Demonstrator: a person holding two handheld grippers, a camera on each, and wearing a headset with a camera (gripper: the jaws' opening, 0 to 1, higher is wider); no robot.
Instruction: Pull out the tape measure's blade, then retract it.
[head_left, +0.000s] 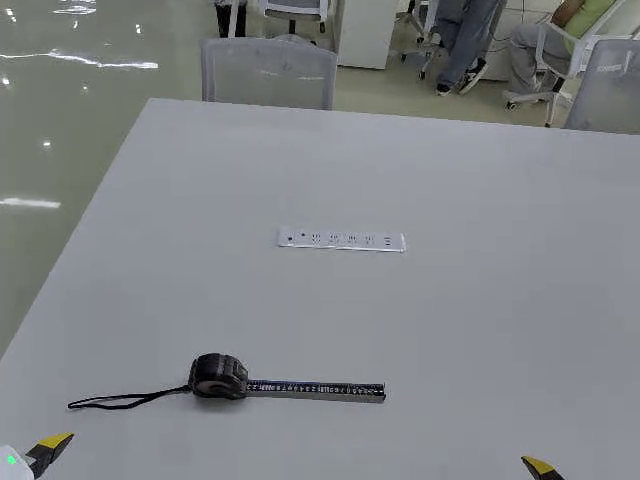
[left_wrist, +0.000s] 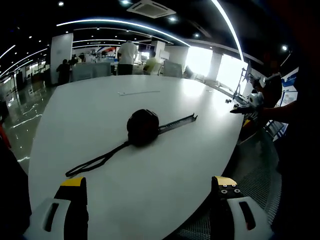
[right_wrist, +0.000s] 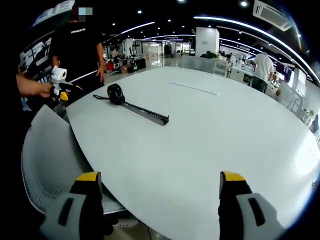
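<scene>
Seemingly mid-task, we held the left gripper (left_wrist: 149, 182) and right gripper (right_wrist: 160, 176) spread and empty, well apart from the tape (head_left: 219, 377) lying on the table (head_left: 420, 320), blade (head_left: 315, 390) out; next, we judged, seize it and retract.

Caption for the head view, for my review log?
Black tape measure, dark blade pulled out, black strap trailing, on a pale grey table.
</scene>
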